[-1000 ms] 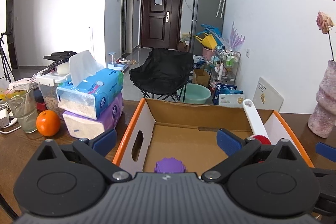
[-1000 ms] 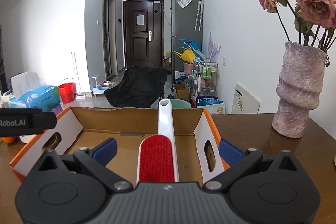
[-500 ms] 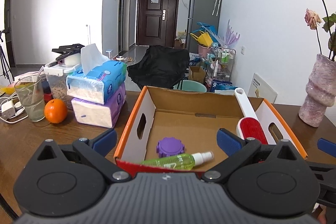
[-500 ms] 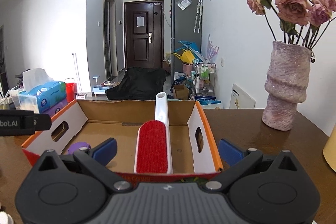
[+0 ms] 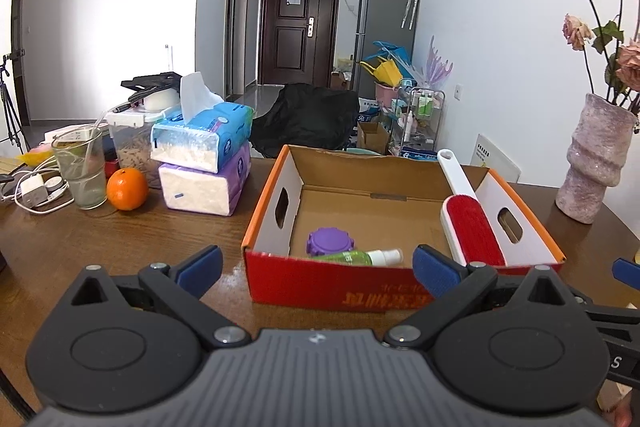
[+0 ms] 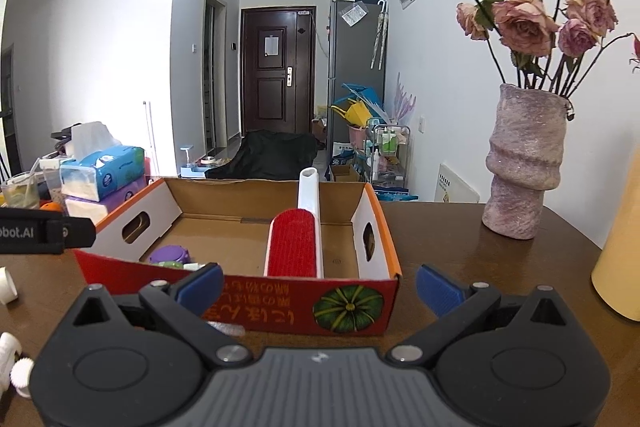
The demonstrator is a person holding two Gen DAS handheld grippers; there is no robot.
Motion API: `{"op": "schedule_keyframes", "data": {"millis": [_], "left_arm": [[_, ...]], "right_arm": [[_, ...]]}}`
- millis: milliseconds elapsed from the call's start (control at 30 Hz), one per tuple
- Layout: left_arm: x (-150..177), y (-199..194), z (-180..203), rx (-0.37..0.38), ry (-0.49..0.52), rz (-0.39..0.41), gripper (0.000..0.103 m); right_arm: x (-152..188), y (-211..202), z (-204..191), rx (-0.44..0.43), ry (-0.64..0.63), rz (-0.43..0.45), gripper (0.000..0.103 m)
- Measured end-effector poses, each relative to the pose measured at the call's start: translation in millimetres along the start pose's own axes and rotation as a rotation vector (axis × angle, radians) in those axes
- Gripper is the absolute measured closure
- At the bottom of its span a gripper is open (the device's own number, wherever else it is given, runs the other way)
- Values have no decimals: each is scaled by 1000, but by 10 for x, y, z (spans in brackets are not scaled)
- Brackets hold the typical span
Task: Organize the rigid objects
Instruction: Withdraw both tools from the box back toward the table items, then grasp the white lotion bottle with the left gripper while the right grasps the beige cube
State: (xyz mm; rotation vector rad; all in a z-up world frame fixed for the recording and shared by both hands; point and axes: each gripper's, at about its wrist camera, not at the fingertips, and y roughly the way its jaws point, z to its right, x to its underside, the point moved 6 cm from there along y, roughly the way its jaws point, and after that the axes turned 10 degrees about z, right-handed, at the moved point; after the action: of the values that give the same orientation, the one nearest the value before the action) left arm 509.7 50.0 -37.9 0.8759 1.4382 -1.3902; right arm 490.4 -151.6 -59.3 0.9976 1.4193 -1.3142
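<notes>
An open cardboard box point(image 5: 332, 285) with a red front and orange rim stands on the brown table; it also shows in the right wrist view point(image 6: 280, 307). Inside lie a red lint brush with a white handle point(image 5: 470, 223) point(image 6: 294, 247), leaning on the back wall, a purple round lid point(image 5: 328, 241) point(image 6: 170, 255) and a green spray bottle point(image 5: 356, 257). My left gripper point(image 5: 316, 269) is open and empty, just in front of the box. My right gripper point(image 6: 320, 285) is open and empty, in front of the box's right half.
Two stacked tissue packs point(image 5: 204, 163), an orange point(image 5: 127, 189) and a glass point(image 5: 80, 173) stand left of the box. A pink vase with dried roses point(image 6: 524, 163) stands at the right, a yellow object point(image 6: 620, 259) at the far right. White parts point(image 6: 8, 355) lie at the lower left.
Both grippers have drawn back from over the box toward the table's near side. The box's red front and the spray bottle have come into view. The brush stays in the box.
</notes>
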Motion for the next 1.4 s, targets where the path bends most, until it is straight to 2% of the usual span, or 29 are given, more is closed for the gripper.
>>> {"op": "schedule_keyframes", "data": {"millis": [433,933,1400], "left_arm": [[219,-457,9,15,38,7,0],[560,-914,-89,10,47,3,0],[947,-1168,-412,-9,30,-42,0]], "right_arm": [[121,-502,55,22,-1,17,0],[418,-1059,139,34,-22,-2,0],[810,-1422,304,54,-22,-54,0]]}}
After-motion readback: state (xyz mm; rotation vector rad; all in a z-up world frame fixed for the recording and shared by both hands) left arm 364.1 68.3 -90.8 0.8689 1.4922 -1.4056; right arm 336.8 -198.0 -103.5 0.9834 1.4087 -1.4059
